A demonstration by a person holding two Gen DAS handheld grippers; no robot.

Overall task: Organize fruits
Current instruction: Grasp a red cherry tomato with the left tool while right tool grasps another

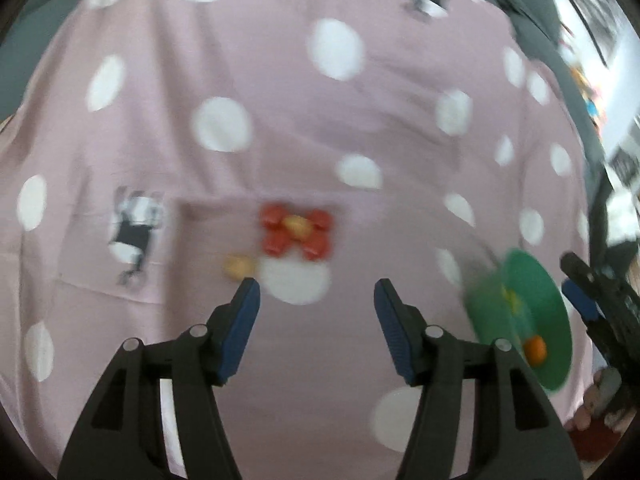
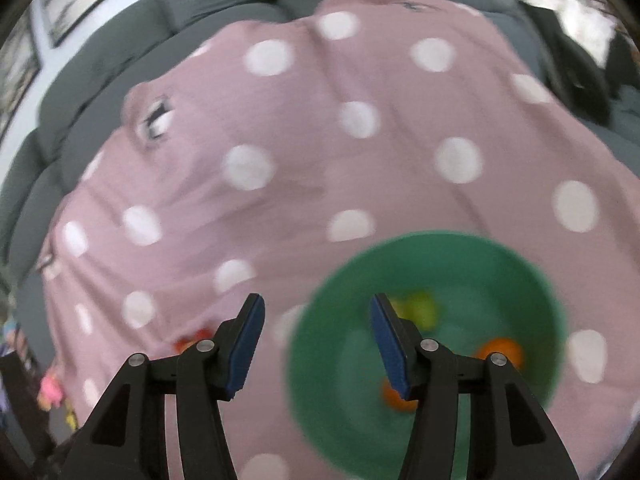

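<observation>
Over a pink spotted cloth (image 1: 280, 120) draped on what looks like a grey sofa (image 2: 120, 28), the left tool (image 1: 317, 296) hangs with its blue pads spread wide and nothing between them, aimed at a red cluster (image 1: 296, 232) with a yellow piece at its centre; a small yellow fruit (image 1: 239, 266) lies just beside the cluster, near the left pad. The right tool (image 2: 316, 318) is likewise agape and empty above the near rim of a green bowl (image 2: 520, 264), where two orange fruits (image 2: 500, 350) and a yellow-green one (image 2: 420, 308) already sit. Blur hides detail, so whether the red pieces are separate or joined cannot be told. They look small and light, probably smooth plastic or thin-skinned, so likely to roll or slip on the soft, wrinkled cloth. The loose yellow fruit seems the easier pick: pads either side of its widest part, closed gently. The bowl stands well apart from the cluster, to the right.
</observation>
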